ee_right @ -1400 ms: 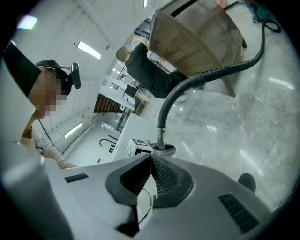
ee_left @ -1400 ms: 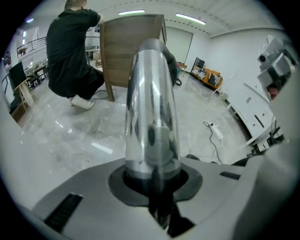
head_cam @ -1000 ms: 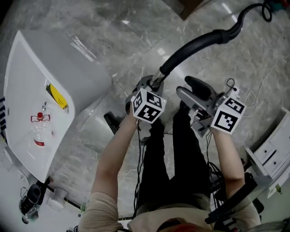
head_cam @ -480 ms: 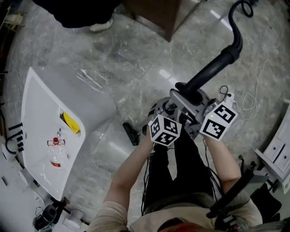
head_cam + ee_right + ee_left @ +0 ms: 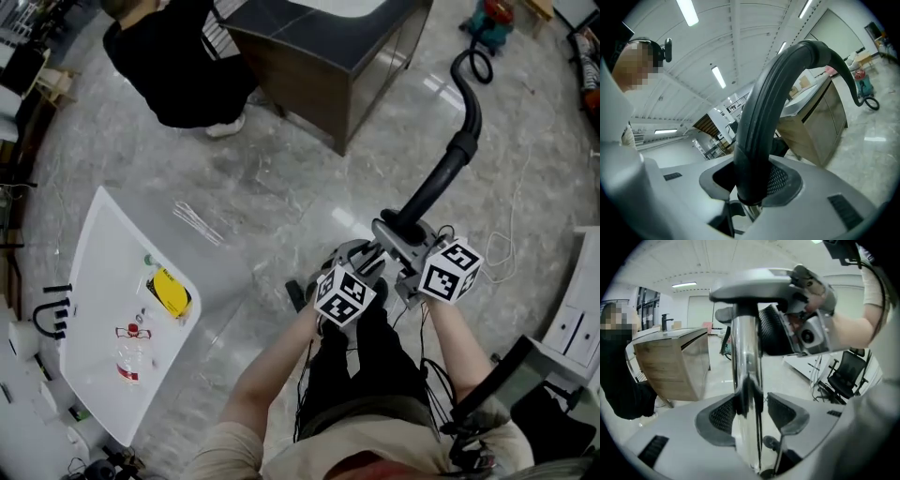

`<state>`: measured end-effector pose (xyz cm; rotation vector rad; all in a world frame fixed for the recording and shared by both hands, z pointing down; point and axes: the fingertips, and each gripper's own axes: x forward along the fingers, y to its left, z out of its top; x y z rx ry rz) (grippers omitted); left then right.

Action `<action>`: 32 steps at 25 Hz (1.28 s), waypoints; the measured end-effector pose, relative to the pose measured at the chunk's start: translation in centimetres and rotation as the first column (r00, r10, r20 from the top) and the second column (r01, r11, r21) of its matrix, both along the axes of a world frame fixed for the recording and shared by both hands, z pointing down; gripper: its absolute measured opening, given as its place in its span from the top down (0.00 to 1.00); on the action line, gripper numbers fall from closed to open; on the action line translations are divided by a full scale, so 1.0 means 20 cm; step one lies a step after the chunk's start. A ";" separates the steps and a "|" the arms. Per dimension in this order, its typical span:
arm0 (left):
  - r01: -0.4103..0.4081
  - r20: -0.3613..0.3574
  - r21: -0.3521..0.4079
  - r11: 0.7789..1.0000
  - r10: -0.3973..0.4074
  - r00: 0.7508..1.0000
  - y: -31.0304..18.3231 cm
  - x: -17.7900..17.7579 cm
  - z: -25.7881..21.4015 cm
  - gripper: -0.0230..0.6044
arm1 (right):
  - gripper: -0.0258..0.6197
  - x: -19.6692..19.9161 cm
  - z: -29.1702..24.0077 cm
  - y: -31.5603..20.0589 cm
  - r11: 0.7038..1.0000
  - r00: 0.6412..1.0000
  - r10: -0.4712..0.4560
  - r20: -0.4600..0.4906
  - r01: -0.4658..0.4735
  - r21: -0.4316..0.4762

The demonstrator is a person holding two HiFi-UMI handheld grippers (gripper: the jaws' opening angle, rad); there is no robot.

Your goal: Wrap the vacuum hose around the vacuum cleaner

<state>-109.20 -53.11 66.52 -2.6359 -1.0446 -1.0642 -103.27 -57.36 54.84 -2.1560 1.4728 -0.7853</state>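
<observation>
Scene: seen from above, a person stands on a grey marble floor with both arms out in front and a gripper in each hand, the two held close together.
Left hand-held gripper: its jaws are spread and have just been opening. A shiny metal tube stands upright between them, close against one pad with a gap at the other.
Right hand-held gripper: its jaws have just been closing and now pinch the vacuum hose at its thick black end cuff.
Handle: a grey curved grip tops the metal tube. The hose meets it just beside the right hand-held gripper.
Hose path: black, it rises away from the grippers and bends into a loop on the floor near the vacuum cleaner.
Vacuum cleaner: a small teal and red unit on the floor, well apart from the person, at the top right of the head view.
Bench: white, to the person's left. It carries a clear bottle with a red cap and a yellow item.
Background: a wooden cabinet with a dark top stands ahead, and a second person in black is beside it.
</observation>
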 end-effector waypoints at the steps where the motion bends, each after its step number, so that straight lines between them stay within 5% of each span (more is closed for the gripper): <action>1: -0.016 0.000 0.014 1.000 0.016 1.000 0.00 -0.04 -0.04 0.62 | 0.76 0.01 -0.02 0.02 1.000 1.000 0.004 0.001 -0.004 -0.003; 9: 0.068 0.004 0.043 0.997 -0.068 0.998 -0.15 -0.30 -0.34 0.61 | 0.76 0.18 -0.33 0.22 0.997 0.994 0.077 -0.072 -0.078 -0.010; 12: 0.119 -0.016 0.028 0.993 -0.118 0.993 -0.14 -0.24 -0.46 0.61 | 0.77 0.28 -0.44 0.28 0.997 0.991 0.065 -0.119 -0.069 -0.034; 22: 0.111 -0.110 0.029 0.993 -0.108 0.988 0.16 0.01 -0.88 0.61 | 0.77 0.48 -0.81 0.54 0.996 0.974 0.004 -0.228 -0.025 -0.090; 32: 0.254 -0.161 0.003 0.967 -0.250 0.955 0.16 0.16 -1.04 0.61 | 0.77 0.72 -0.98 0.85 0.996 0.966 -0.007 -0.258 -0.016 -0.087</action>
